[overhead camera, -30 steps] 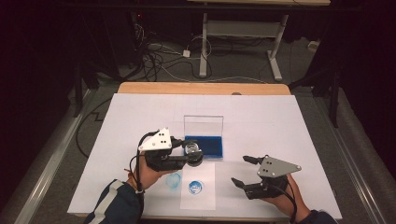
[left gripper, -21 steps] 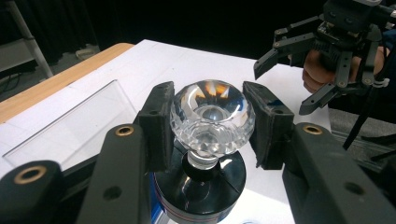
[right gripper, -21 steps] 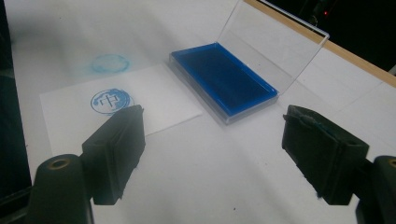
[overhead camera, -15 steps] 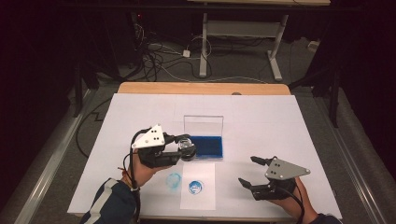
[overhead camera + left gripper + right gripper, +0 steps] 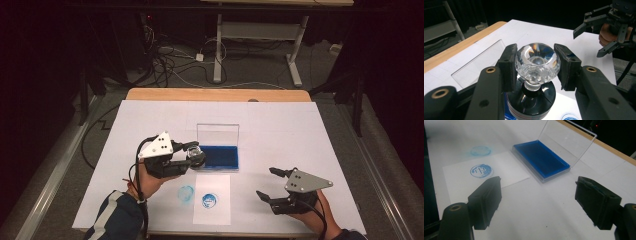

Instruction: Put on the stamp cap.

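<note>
**A:** So, how much room have you got around that ink pad [image 5: 218, 156]?

**B:** Plenty on its right. My right gripper [image 5: 274, 187] hangs there with its jaws apart and nothing between them, well off from the pad, over bare white table cover [image 5: 280, 125]. Behind the pad the cover runs clear to the wooden table edge [image 5: 215, 94]. On its left it is tighter: my left gripper [image 5: 192, 153] sits just beside the pad's left end.

**A:** And the stamp?

**B:** My left jaws are clamped on the stamp [image 5: 537, 62], by its faceted glass knob; its black round body hangs below the pads [image 5: 510, 67], just left of the pad.

**A:** What can't you make out?

**B:** The stamp's printing face; it is cut off at the bottom of the left gripper view. From above, my gripper covers most of the stamp, so I cannot tell whether it touches the pad's edge.

**A:** What lies in front of the pad?

**B:** A white paper sheet [image 5: 506, 172] just on the near side, bearing one sharp blue round print [image 5: 481, 170]. A fainter, smeared blue ring [image 5: 480, 151] sits on the cover left of the sheet. The pad's clear lid [image 5: 567, 138] stands open at its far side.

**A:** And the room?

**B:** Dark, with cables [image 5: 175, 60] on the floor and a metal table frame [image 5: 255, 35] beyond the pad.
</note>
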Action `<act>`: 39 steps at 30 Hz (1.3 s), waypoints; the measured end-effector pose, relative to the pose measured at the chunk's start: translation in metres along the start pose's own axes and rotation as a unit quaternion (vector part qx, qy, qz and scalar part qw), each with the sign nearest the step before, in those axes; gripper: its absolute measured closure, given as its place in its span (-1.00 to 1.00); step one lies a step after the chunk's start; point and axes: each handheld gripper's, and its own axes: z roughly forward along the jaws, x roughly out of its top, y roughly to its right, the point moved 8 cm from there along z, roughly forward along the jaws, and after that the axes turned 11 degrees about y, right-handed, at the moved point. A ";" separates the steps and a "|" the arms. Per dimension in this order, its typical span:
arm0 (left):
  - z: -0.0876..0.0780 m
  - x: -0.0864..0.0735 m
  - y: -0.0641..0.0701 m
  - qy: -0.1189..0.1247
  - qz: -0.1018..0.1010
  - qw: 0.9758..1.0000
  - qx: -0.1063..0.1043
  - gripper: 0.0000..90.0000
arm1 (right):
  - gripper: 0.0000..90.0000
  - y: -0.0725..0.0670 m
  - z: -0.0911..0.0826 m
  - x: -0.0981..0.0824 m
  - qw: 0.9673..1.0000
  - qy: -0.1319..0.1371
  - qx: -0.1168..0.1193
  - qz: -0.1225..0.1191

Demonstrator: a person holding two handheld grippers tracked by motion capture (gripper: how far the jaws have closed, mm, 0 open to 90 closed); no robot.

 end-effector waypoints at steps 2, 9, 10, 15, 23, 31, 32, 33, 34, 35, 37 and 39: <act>-0.001 0.000 -0.002 0.001 -0.001 1.000 0.003 0.21 | -0.53 0.000 0.000 -0.002 1.000 -0.003 0.000 -0.002; -0.004 -0.004 -0.010 -0.003 -0.003 1.000 0.014 0.21 | -0.53 -0.002 -0.001 -0.003 1.000 -0.007 0.000 -0.006; -0.004 -0.005 -0.011 -0.004 -0.001 1.000 0.018 0.21 | -0.53 -0.002 -0.001 -0.003 1.000 -0.007 0.001 -0.005; -0.008 -0.009 -0.019 -0.002 -0.007 1.000 0.027 0.21 | -0.53 -0.003 -0.001 -0.003 1.000 -0.008 0.001 -0.005; -0.012 -0.020 -0.036 -0.012 -0.013 0.999 0.046 0.21 | -0.53 -0.002 -0.001 -0.004 1.000 -0.008 0.001 -0.004; -0.012 -0.030 -0.046 -0.022 -0.018 0.998 0.056 0.21 | -0.53 -0.002 -0.002 -0.005 1.000 -0.010 0.002 -0.007; -0.012 -0.031 -0.047 -0.025 -0.018 0.998 0.058 0.21 | -0.53 -0.002 -0.002 -0.005 1.000 -0.010 0.002 -0.006; -0.012 -0.033 -0.049 -0.027 -0.017 0.998 0.062 0.21 | -0.52 -0.003 -0.002 -0.005 1.000 -0.012 0.002 -0.007; -0.012 -0.034 -0.050 -0.029 -0.018 0.998 0.061 0.21 | -0.53 -0.003 -0.001 -0.006 1.000 -0.014 0.002 -0.009; -0.011 -0.035 -0.051 -0.028 -0.021 0.997 0.062 0.21 | -0.53 -0.003 -0.001 -0.006 1.000 -0.014 0.003 -0.009; -0.009 -0.039 -0.054 -0.034 -0.023 0.997 0.063 0.21 | -0.52 -0.003 -0.001 -0.006 1.000 -0.016 0.004 -0.009; -0.005 -0.044 -0.057 -0.044 -0.024 0.997 0.065 0.21 | -0.52 -0.004 0.000 -0.007 1.000 -0.018 0.005 -0.009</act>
